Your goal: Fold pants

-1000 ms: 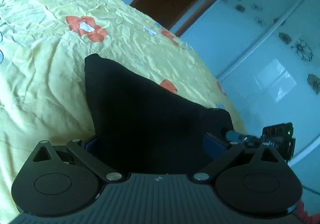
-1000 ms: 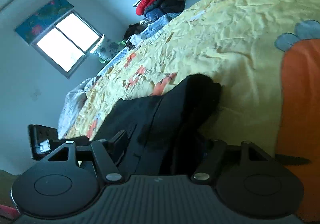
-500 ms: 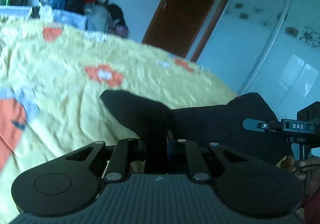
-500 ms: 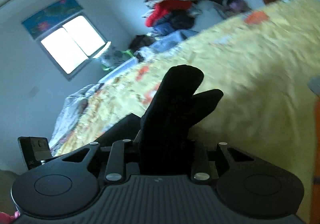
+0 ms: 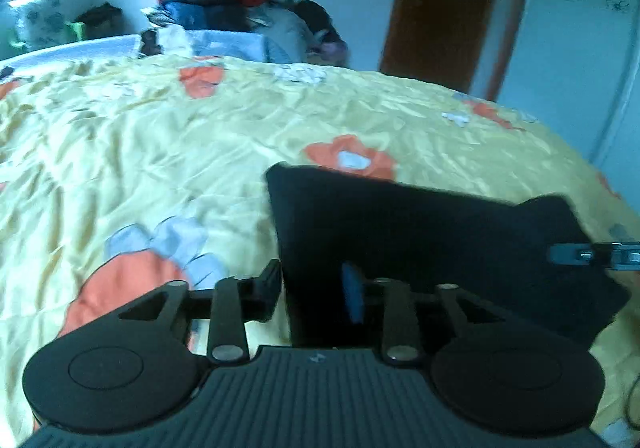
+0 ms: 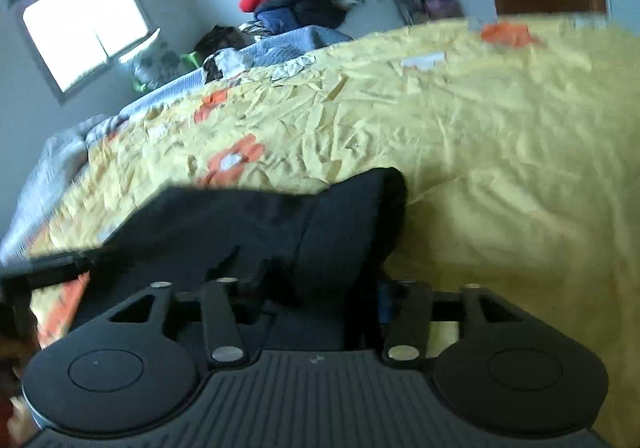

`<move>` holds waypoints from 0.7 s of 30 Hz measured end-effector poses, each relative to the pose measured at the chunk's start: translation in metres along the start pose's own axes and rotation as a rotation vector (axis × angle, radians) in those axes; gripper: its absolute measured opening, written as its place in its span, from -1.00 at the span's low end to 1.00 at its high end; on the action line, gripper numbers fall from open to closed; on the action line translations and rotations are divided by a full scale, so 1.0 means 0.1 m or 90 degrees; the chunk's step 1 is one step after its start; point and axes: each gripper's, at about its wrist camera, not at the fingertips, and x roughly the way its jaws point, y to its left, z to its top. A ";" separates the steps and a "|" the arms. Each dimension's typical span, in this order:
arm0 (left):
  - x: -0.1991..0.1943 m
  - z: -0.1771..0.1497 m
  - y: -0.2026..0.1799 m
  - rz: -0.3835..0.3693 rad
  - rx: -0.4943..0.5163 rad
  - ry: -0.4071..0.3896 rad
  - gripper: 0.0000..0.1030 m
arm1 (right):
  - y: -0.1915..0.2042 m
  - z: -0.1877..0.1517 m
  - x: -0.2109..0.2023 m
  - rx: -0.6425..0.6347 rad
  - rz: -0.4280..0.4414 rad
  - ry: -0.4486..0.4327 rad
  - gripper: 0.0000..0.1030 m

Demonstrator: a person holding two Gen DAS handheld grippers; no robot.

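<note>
Lying between each opening hand-held gripper's (image 5: 312,288) parted jaws, black pants (image 5: 432,232) rest unclamped.

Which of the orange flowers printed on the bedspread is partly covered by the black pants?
The orange flower with the pale centre, just beyond the far edge of the black pants. The bigger orange and blue flower by the left gripper lies clear.

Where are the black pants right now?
The pants lie on the yellow bedspread at its near edge, low and right of centre in the left wrist view, just below an orange flower print.
</note>
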 end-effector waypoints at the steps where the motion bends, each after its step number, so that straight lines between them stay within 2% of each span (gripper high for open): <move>1: -0.04 -0.01 0.02 0.008 -0.004 -0.005 0.06 | 0.01 -0.03 -0.09 -0.024 -0.014 -0.014 0.09; 3: -0.16 0.00 0.04 0.033 -0.016 -0.013 0.38 | 0.02 -0.03 -0.28 -0.050 -0.088 -0.057 0.09; 5: -0.28 0.07 -0.01 0.030 -0.018 -0.036 0.56 | 0.07 0.01 -0.47 -0.075 -0.154 -0.119 0.13; 6: -0.35 0.11 -0.06 0.014 -0.016 -0.049 0.77 | 0.12 0.03 -0.55 -0.084 -0.151 -0.143 0.13; 8: -0.40 0.15 -0.23 -0.039 -0.010 -0.061 1.00 | 0.26 0.10 -0.54 -0.110 -0.089 -0.137 0.13; 10: -0.40 0.12 -0.42 -0.094 0.010 -0.049 0.99 | 0.42 0.10 -0.36 -0.144 -0.033 -0.092 0.14; 11: -0.37 0.09 -0.51 -0.107 0.021 -0.035 0.99 | 0.49 0.07 -0.26 -0.161 -0.028 -0.066 0.14; 14: -0.09 -0.06 -0.65 -0.084 0.048 0.028 0.96 | 0.54 -0.06 0.11 -0.202 -0.095 -0.003 0.16; 15: 0.01 -0.11 -0.65 -0.073 0.050 0.043 0.93 | 0.50 -0.08 0.14 -0.193 -0.113 -0.007 0.38; 18: -0.07 -0.16 -0.63 -0.054 0.050 0.026 0.94 | 0.51 -0.06 -0.05 -0.148 -0.121 -0.020 0.44; 20: -0.24 -0.14 -0.67 -0.035 0.050 0.006 0.97 | 0.62 -0.14 -0.27 -0.158 -0.100 -0.049 0.47; 21: -0.30 -0.16 -0.67 -0.031 0.048 -0.009 1.00 | 0.67 -0.20 -0.34 -0.164 -0.088 -0.050 0.58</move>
